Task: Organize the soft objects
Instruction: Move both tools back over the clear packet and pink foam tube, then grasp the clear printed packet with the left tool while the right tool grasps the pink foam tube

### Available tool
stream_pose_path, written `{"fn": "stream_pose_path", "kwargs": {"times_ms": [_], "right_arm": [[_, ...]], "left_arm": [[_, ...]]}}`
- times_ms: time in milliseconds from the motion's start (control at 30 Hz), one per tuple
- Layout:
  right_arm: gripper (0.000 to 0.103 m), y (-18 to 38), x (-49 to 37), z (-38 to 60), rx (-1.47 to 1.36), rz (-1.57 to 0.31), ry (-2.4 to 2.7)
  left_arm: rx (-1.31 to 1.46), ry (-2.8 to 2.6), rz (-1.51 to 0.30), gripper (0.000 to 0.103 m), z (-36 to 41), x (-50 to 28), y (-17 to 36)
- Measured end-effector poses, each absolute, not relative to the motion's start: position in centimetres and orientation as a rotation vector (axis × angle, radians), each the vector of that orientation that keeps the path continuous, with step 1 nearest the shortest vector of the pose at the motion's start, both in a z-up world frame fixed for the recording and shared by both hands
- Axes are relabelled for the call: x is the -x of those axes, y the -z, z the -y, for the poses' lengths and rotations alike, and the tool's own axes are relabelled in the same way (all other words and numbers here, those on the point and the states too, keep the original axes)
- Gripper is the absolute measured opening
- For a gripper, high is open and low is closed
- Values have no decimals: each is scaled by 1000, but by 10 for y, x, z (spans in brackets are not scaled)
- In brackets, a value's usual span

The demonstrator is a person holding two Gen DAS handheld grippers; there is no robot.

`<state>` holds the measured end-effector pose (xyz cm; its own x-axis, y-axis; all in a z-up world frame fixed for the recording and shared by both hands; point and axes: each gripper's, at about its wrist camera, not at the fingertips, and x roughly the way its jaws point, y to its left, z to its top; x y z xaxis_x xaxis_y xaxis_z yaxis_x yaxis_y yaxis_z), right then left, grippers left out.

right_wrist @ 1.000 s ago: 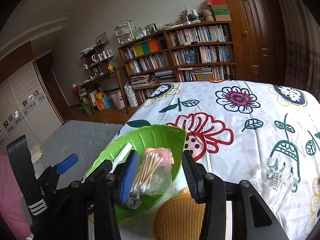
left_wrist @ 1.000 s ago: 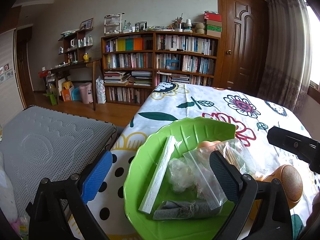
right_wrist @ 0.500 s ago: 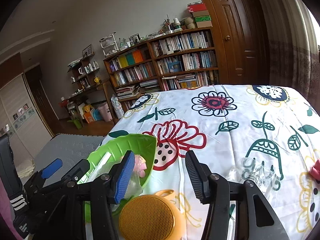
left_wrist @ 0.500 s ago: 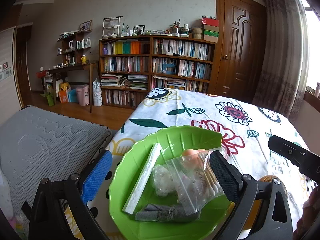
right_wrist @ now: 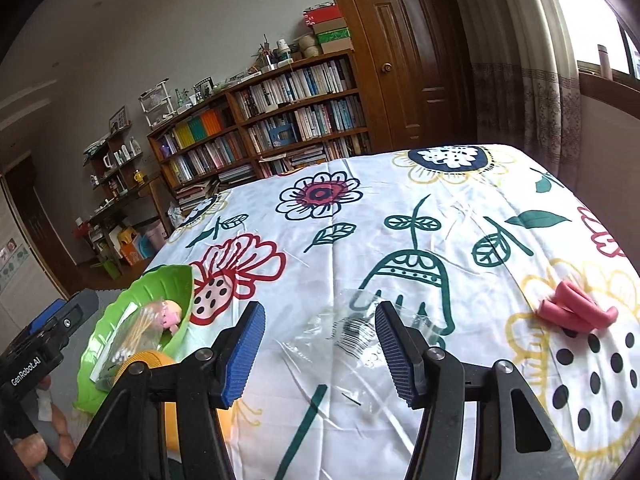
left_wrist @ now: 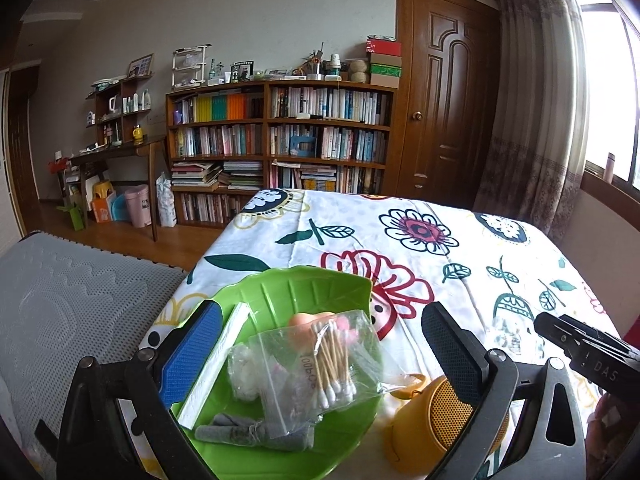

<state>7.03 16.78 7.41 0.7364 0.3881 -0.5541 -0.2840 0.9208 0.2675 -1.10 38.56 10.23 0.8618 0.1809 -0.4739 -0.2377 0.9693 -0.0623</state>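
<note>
1. My right tool [right_wrist: 320, 344] hangs with its ribbed blue pads wide apart and nothing between them, low over the flower-printed tablecloth on the table [right_wrist: 460, 216].
2. Just beyond its tips lies a crumpled clear plastic bag with a barcode label [right_wrist: 360, 332], flat on the cloth; I judge this the next soft thing to collect. The move calls for dropping lower and pinching a raised fold, since the film lies thin.
3. My left tool [left_wrist: 320, 344] is equally wide open and empty, poised over the leaf-shaped green plastic dish [left_wrist: 280, 292] at the table's near-left corner.
4. In that dish sit a clear zip bag of cotton swabs [left_wrist: 332, 360], a white foam strip [left_wrist: 218, 364] and a grey cloth roll [left_wrist: 256, 434].
5. Farther right, a bundle of pink foam tubes [right_wrist: 576, 308] waits, its long axis running left to right across the cloth.
6. A round orange mesh-fronted speaker [left_wrist: 428, 420] stands beside the dish.
</note>
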Motion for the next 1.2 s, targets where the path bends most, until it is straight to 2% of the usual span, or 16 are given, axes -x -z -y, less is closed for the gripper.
{"fn": "stream_pose_path", "kwargs": {"times_ms": [300,433,600,900,1200], "right_arm": [[62,-63,-71,-98,-188,-657,-240],[75,-58,-73,-69,-189,-659,-195],[82,-56,-73,-34,-177,-646,-140],[84,-51,-77,13,-182,-649,-86],[85,-43,-78,36,-201,-656,-84]], "left_arm": [[62,-137,-500,100,-337,-2,-110],[32,-83,-516,100,-309,-8,-110],[-10,7,-548,100,-270,-19,-108],[-109,182,-686,100,-195,-58,-72],[-135,139,-828,100,-184,-98,-23]]}}
